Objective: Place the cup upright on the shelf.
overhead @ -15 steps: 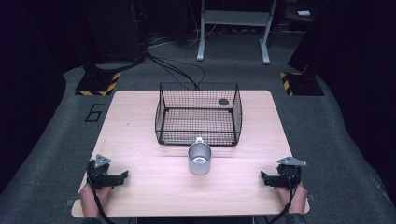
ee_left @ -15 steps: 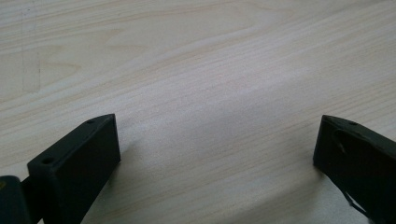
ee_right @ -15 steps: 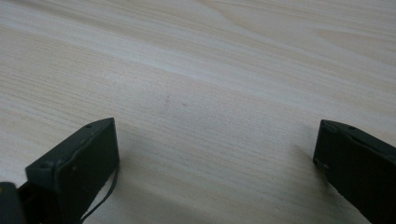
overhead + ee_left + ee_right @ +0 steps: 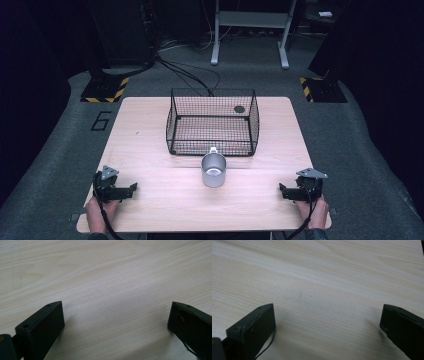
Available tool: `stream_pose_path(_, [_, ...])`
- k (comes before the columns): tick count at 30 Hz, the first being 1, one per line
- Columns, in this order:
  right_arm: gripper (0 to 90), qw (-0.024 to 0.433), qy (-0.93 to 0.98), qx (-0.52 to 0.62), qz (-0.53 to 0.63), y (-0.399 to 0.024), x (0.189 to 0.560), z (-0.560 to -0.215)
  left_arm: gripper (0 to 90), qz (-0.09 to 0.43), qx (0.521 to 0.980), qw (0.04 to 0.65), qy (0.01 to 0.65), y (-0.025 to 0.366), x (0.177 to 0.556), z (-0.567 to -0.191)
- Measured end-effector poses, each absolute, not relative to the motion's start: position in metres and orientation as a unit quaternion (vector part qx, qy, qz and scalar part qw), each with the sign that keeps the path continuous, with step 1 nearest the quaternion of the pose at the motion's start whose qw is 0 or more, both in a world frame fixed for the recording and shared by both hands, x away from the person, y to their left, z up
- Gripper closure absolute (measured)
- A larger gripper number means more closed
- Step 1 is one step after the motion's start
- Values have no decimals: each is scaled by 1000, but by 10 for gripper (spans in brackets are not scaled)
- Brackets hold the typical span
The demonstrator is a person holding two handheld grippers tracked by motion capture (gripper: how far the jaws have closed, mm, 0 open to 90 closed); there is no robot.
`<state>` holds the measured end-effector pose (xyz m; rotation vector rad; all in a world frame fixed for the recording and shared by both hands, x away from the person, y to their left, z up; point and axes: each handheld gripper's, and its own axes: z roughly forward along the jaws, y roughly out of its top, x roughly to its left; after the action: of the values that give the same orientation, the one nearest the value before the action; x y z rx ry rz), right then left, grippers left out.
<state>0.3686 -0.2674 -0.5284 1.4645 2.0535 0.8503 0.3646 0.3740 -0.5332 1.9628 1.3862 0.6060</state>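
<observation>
At the near edge of the tabletop (image 4: pixel 150 140), I hold my left claw (image 4: pixel 131 189) low over the wood at the left corner, jaws spread wide with nothing between them; in the left gripper view the two black jaws stand far apart over bare grain. My right claw (image 4: pixel 283 190) sits at the opposite corner (a mirror of the left), its jaws likewise gaping and empty, pointing inward across the tabletop. Between the two, well apart from both, a metal cup (image 4: pixel 213 170) stands upright at the middle of the tabletop, its handle turned toward the far side. Just behind the cup, a black wire basket (image 4: pixel 212 121) rests on the tabletop with its open top up; the cup stands just outside the basket's near wall. A small dark disc (image 4: pixel 239 109) shows at the basket's far right corner; I cannot tell whether it lies inside.
</observation>
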Motion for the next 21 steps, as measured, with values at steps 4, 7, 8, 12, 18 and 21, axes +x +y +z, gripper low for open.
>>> stream_pose_path(4, [0,230,743,541,319,-268,366,-525,5,231,749,326,529,374,365,-533])
stream_pose_path(7, [0,227,741,539,329,-266,363,-519,5,231,749,326,529,374,365,-533])
stream_pose_path(8, [0,225,740,540,333,-263,361,-516,5,231,749,326,529,374,365,-533])
stream_pose_path(12, [0,222,744,530,342,-253,359,-507,5,231,749,326,529,374,365,-533])
stream_pose_path(18, [0,215,750,514,357,-237,357,-496,5,231,749,326,529,374,365,-533])
stream_pose_path(21, [0,204,755,504,368,-224,356,-487,5,231,749,326,529,374,365,-533])
